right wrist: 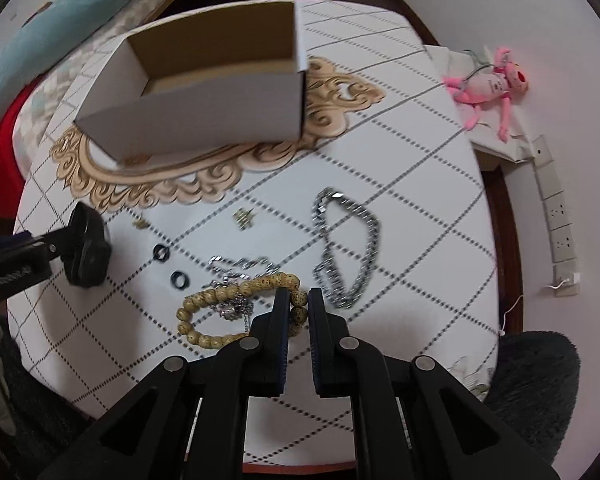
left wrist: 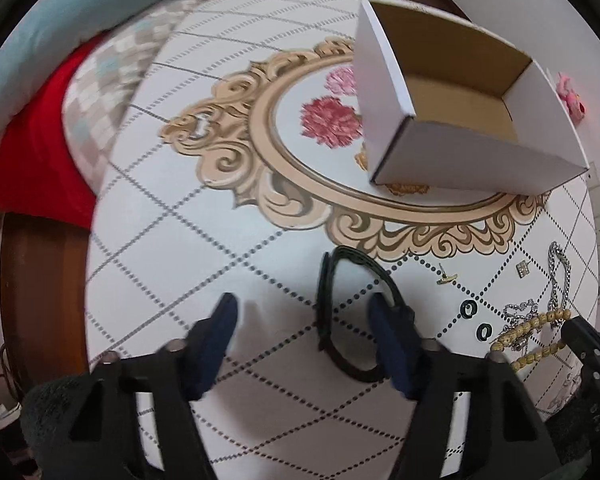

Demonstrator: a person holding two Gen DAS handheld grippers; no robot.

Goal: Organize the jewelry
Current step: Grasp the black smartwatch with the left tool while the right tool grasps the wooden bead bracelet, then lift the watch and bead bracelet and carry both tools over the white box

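Note:
My left gripper [left wrist: 304, 312] is open just above the table, its right finger [left wrist: 392, 344] resting over a black band bracelet [left wrist: 328, 304]. My right gripper [right wrist: 299, 300] is shut on the tan wooden bead bracelet [right wrist: 204, 296], pinching beads at its right end. A thick silver chain [right wrist: 348, 240], a thin silver chain [right wrist: 240, 264], two black rings [right wrist: 171, 266] and two small gold earrings [right wrist: 244, 218] lie on the table. The open white cardboard box [right wrist: 204, 80] stands behind them; it also shows in the left wrist view [left wrist: 460, 92] and looks empty.
The round table [left wrist: 180, 200] has a white cloth with a gold ornamental print. A pink plush toy [right wrist: 488, 84] lies on a ledge at the right by wall sockets. Bedding, red and blue, lies at the left beyond the table edge.

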